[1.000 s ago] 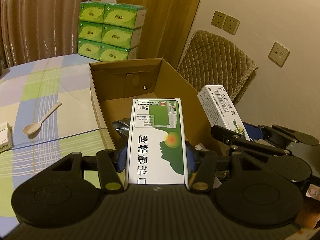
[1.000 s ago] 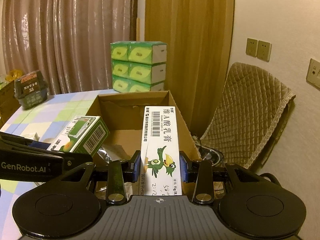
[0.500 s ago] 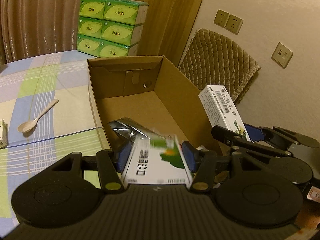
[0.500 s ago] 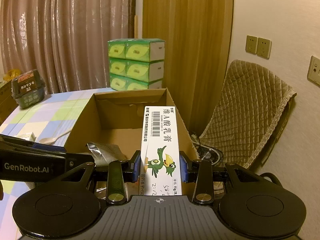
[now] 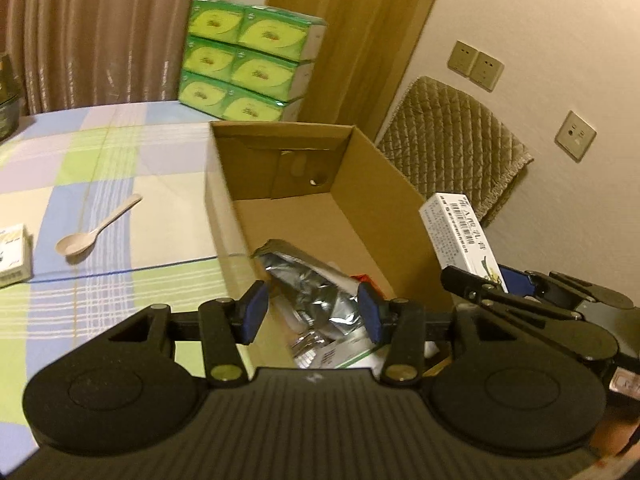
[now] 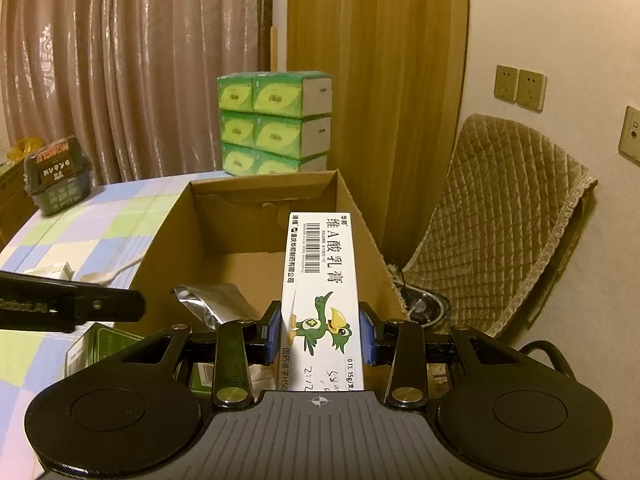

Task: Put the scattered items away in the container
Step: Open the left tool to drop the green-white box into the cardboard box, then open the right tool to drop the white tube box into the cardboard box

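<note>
Left wrist view: the left gripper [image 5: 312, 312] hangs over the near end of the cardboard box [image 5: 376, 184], its blue pads [image 5: 253, 310] spread wide with nothing between them. Below the gap lies a crumpled foil pouch [image 5: 312, 288] on the box floor, and just under the near edge of the gripper body a green-and-white carton [image 5: 340, 354] rests flat among the other items, only partly visible. To the right, the right gripper [image 5: 490, 280] holds a white carton [image 5: 456, 232] pointing up and away, just beside the box's right wall. On the checked tablecloth [image 5: 120, 152] left of the box lie a pale spoon [image 5: 96, 228] and, at the frame edge, a small white pack [image 5: 14, 254], both well apart from the gripper. One second ago the green-and-white carton stood clamped upright between the left pads; half a second ago it was tipping downward, blurred; now it is out of the pads and inside the box.

Right wrist view: the right gripper [image 6: 320, 334] is closed on the white carton [image 6: 320, 280] with the green bird print, pads pressing both long sides, the carton pointing forward above the cardboard box [image 6: 360, 220]. The foil pouch [image 6: 212, 300] lies in the box to the left. The left gripper [image 6: 116, 306] enters from the left edge with no carton in it, and the green-and-white carton [image 6: 104, 346] sits low beneath it. The right grip on the white carton matches the earlier frames
</note>
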A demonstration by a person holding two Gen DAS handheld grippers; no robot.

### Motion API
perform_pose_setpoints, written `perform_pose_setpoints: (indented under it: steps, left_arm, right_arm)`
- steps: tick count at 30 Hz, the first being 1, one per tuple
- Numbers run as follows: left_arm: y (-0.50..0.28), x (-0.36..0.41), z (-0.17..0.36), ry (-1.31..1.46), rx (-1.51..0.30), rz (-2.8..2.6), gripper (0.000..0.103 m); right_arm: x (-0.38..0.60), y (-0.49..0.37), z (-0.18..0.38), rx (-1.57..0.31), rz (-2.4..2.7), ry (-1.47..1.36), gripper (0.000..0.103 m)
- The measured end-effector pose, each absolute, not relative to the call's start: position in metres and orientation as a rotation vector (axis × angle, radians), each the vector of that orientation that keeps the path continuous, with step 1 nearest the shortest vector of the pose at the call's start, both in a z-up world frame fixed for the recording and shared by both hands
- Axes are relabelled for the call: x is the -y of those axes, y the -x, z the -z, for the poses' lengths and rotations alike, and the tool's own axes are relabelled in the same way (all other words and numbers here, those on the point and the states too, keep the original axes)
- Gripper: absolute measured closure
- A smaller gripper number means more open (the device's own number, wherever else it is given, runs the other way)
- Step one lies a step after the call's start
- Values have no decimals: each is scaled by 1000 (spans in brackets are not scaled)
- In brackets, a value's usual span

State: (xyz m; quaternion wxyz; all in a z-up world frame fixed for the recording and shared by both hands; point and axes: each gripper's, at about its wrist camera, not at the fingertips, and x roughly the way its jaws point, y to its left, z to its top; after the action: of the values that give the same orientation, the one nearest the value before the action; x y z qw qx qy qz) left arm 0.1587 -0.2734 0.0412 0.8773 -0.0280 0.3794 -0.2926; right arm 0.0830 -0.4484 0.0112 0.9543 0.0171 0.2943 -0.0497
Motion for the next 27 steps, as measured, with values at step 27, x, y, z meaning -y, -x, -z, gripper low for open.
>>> perform_pose_setpoints:
  steps: [27]
  left_arm:
    - [-139,278,-39,-119,-715,672,55]
  right_arm:
    - [443,-83,-9,-600,98,-38,67]
